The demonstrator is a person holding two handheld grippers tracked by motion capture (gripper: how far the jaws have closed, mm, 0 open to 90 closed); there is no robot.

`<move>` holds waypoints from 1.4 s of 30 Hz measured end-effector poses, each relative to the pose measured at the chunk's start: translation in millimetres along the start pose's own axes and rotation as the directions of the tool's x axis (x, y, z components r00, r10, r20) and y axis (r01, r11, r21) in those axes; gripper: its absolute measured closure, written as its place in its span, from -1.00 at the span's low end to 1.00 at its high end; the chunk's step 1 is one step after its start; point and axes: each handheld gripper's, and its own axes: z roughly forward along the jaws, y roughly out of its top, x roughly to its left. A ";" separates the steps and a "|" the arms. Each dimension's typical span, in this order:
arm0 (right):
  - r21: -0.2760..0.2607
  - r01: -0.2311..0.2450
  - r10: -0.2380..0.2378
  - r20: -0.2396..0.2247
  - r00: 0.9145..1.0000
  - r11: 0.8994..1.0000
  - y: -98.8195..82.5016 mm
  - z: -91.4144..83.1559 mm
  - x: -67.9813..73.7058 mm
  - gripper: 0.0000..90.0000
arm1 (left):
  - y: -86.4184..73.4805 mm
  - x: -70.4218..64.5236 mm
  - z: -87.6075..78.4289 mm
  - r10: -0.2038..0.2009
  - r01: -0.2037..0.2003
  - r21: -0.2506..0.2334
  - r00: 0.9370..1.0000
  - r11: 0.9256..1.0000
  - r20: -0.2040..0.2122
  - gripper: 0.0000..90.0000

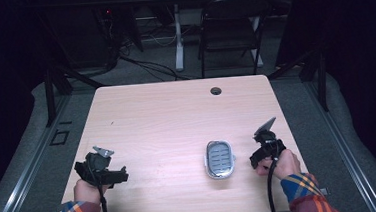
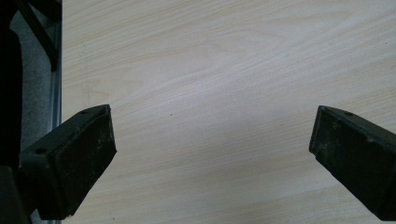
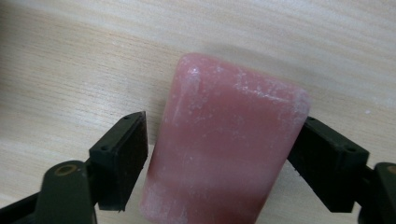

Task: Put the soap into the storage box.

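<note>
A pink bar of soap [image 3: 224, 149], dusted with white marks, lies on the wooden table [image 1: 167, 117]. My right gripper [image 3: 219, 158] straddles it: the right pad [image 3: 322, 158] rests against the bar's side, while a thin gap shows at the left pad [image 3: 126, 154]. In the high view the right gripper [image 1: 260, 158] is at the table's right side, just right of a grey oval soap dish [image 1: 220, 159] with a slotted insert. My left gripper [image 2: 210, 149] stands wide open over bare wood, near the table's front left [image 1: 115, 175].
A round cable hole [image 1: 216, 90] sits near the table's far edge. A dark folding chair [image 1: 230, 28] and a white desk leg [image 1: 177, 36] stand beyond the table. The table's left edge and grey floor [image 2: 37, 88] lie close to the left gripper.
</note>
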 end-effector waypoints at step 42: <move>-0.013 0.020 -0.020 0.009 1.000 1.000 0.8 -11.1 -5.8 -0.21 | 0.0 0.2 -0.3 0.001 -0.001 -0.002 1.000 1.000 0.002 -0.99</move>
